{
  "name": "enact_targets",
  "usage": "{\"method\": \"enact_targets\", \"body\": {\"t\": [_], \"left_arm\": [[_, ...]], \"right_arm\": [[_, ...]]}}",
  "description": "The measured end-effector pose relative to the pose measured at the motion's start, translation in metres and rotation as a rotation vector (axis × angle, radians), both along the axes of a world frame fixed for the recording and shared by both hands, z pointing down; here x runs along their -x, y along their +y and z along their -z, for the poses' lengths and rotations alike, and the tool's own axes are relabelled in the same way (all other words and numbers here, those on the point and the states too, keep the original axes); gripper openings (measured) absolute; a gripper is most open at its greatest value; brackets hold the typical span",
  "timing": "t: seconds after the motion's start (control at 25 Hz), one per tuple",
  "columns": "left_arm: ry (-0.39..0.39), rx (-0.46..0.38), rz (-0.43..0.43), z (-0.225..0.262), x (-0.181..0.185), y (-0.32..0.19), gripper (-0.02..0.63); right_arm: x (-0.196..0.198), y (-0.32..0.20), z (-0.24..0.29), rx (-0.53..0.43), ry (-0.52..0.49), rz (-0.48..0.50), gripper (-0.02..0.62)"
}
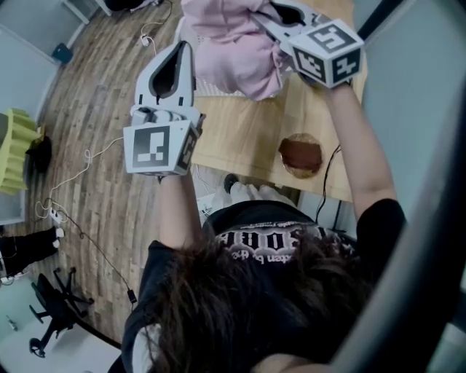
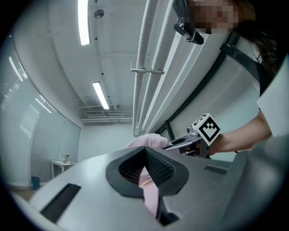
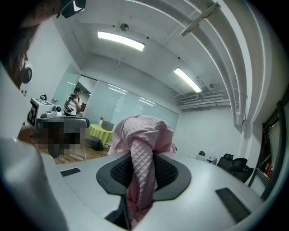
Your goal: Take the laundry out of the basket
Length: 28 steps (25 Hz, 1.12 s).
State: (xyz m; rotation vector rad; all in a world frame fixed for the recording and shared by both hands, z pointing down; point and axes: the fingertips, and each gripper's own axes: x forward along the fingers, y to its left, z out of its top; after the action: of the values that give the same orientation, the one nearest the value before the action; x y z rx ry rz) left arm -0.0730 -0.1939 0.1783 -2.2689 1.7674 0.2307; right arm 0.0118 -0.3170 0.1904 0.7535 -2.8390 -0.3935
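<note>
Grip check, left to right, head view unless noted.

Left tool (image 1: 183,52), 10 o'clock, points up-frame toward the laundry. In the left gripper view its pads are closed on a thin fold of the pink waffle-weave cloth (image 1: 237,51). Only a narrow strip is pinched.

The cloth sits at 12 o'clock, bunched and hanging between the two tools. It is held up over the far side of the wooden bench (image 1: 247,138) and looks clear of its surface.

A white slatted edge (image 1: 211,89) shows just under the cloth. It is possibly the basket rim, but I cannot confirm that, and no basket is otherwise identifiable.

Right tool (image 1: 271,20), 1 o'clock, points across toward the left one. In the right gripper view its pads clamp a thick twisted bundle of the same cloth, with fabric spilling over both sides.

A round brown object (image 1: 301,154) lies on the bench at 2 o'clock, untouched.

Judgement:
- The two-point hold likely shares the weight and keeps the cloth from trailing.
- The right grip looks secure.
- The left pinch is shallow and is the one likely to slip.
- This piece appears out of the basket but is not yet set down.
</note>
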Motion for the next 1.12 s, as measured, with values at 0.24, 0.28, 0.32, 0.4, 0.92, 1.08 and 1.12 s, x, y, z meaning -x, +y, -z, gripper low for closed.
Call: {"method": "enact_targets", "body": {"t": [0.24,0.28,0.32,0.4,0.92,1.08,1.12], "left_arm": [[-0.015,0.035,0.064,-0.021,-0.025,0.037,0.0],[-0.016,0.039,0.074,-0.021,-0.026,0.042,0.0],[-0.018,0.04,0.081,-0.021,-0.028,0.047,0.0],[-0.019,0.035,0.09,-0.02,-0.029,0.057,0.0],[-0.008,0.047,0.054,-0.034,-0.011,0.098,0.0],[-0.022,0.062,0.039,-0.039,-0.003,0.113,0.0],[-0.023,0.059,0.032,-0.04,-0.001,0.117,0.0]], "right_arm": [[-0.02,0.038,-0.016,-0.008,-0.006,0.043,0.101],[-0.02,0.043,-0.018,-0.004,-0.008,0.051,0.101],[-0.021,0.048,-0.02,0.001,-0.01,0.058,0.101],[-0.02,0.058,-0.023,0.012,-0.011,0.071,0.101],[0.006,0.115,-0.063,0.085,-0.011,0.086,0.101],[0.013,0.131,-0.074,0.1,-0.01,0.067,0.101],[0.014,0.136,-0.077,0.103,-0.012,0.061,0.101]]}}
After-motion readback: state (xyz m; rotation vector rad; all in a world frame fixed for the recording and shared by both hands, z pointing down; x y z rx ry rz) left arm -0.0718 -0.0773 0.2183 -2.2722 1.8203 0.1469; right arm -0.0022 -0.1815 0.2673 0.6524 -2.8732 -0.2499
